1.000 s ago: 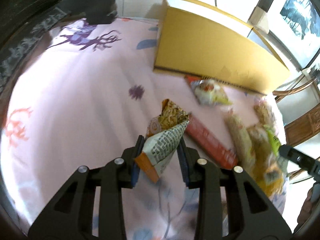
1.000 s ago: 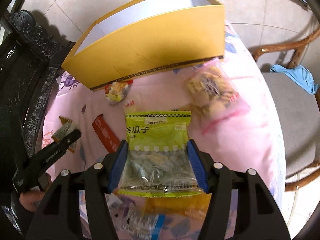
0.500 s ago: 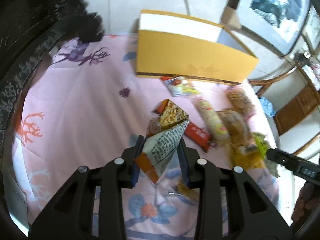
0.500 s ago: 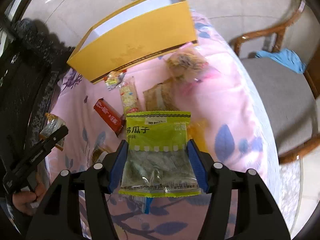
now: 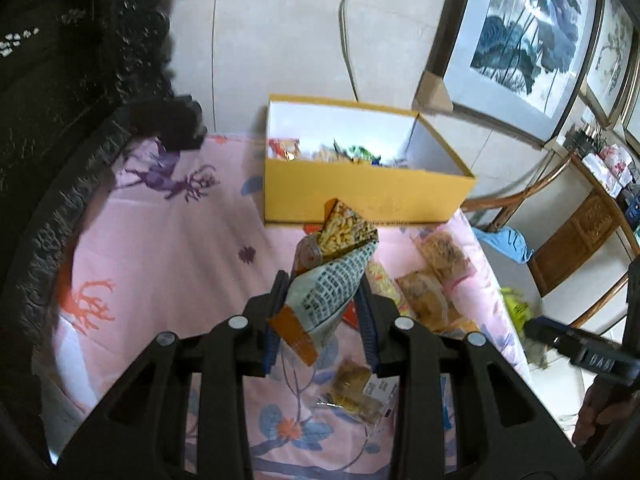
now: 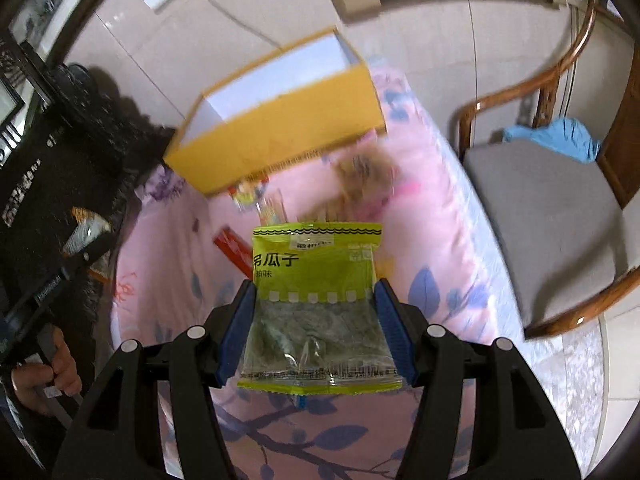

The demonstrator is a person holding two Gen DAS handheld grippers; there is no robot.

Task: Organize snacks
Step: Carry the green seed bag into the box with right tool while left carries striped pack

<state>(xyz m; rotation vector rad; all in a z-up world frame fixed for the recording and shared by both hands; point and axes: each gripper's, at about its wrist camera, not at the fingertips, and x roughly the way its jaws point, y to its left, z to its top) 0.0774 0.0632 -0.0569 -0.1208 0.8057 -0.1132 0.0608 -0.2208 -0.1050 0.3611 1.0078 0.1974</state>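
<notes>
My left gripper (image 5: pixel 322 300) is shut on an orange and white snack packet (image 5: pixel 332 272), held above the pink floral cloth (image 5: pixel 168 248). My right gripper (image 6: pixel 314 308) is shut on a green seed packet (image 6: pixel 316 300), raised over the same cloth (image 6: pixel 416 216). The open yellow box (image 5: pixel 360 196) stands at the far edge with several snacks inside; it also shows in the right wrist view (image 6: pixel 280 128). Loose snack packets (image 5: pixel 432 280) lie on the cloth right of my left gripper. A red packet (image 6: pixel 232 248) lies beyond the green one.
A wooden chair (image 6: pixel 552 220) with a grey seat and a blue cloth (image 6: pixel 560 136) stands right of the table. Dark carved furniture (image 5: pixel 60 100) is on the left. A clear packet (image 5: pixel 356 392) lies near the front edge. Framed pictures (image 5: pixel 520 28) lean against the wall.
Both grippers have lifted higher and pulled back with their packets. The box interior has come into the left wrist view. The table looks smaller and further off in both views.
</notes>
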